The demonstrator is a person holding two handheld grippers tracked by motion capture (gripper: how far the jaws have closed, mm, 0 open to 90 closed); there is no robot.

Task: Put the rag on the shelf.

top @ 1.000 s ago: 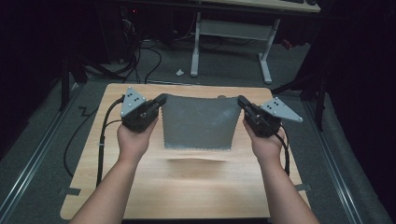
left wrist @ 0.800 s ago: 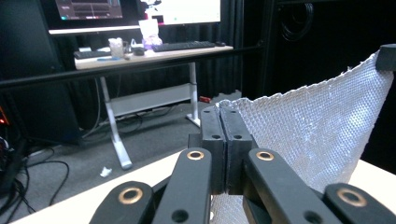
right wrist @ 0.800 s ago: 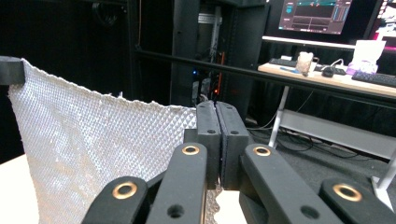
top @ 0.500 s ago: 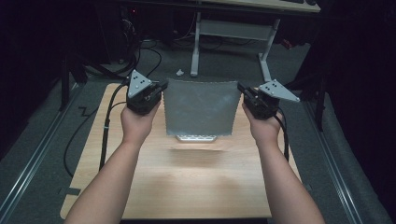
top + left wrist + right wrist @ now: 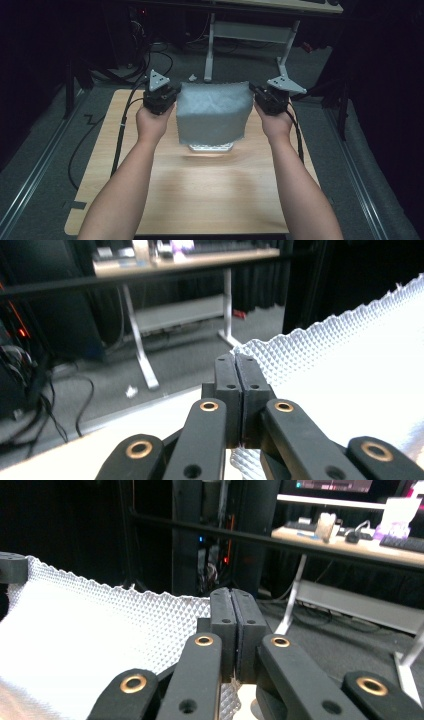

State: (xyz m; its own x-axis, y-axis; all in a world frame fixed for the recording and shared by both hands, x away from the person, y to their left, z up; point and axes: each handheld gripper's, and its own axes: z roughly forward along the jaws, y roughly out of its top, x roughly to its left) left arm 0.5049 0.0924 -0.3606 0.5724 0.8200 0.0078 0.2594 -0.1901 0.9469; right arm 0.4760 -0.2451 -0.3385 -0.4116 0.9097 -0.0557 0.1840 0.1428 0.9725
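I count two grippers, one cloth and one wooden table; my left gripper [image 5: 176, 93] pinches the cloth's [image 5: 214, 112] upper left corner and my right gripper [image 5: 252, 90] its upper right corner, so the grey sheet hangs stretched between the two pairs of jaws, clear of the table [image 5: 200, 195] except where I cannot judge its lower edge; a pale shape lies on the wood just beneath that edge, too blurred to name. In the left gripper view the left gripper [image 5: 235, 371] has both jaws pressed together with the waffle-textured cloth [image 5: 350, 375] running off to their right; in the right gripper view the right gripper [image 5: 231, 605] is likewise clamped flat, the cloth [image 5: 95, 630] spreading to the left of the jaws; these two views give the weave, and a desk [image 5: 350, 545] beyond the jaws carrying small items.
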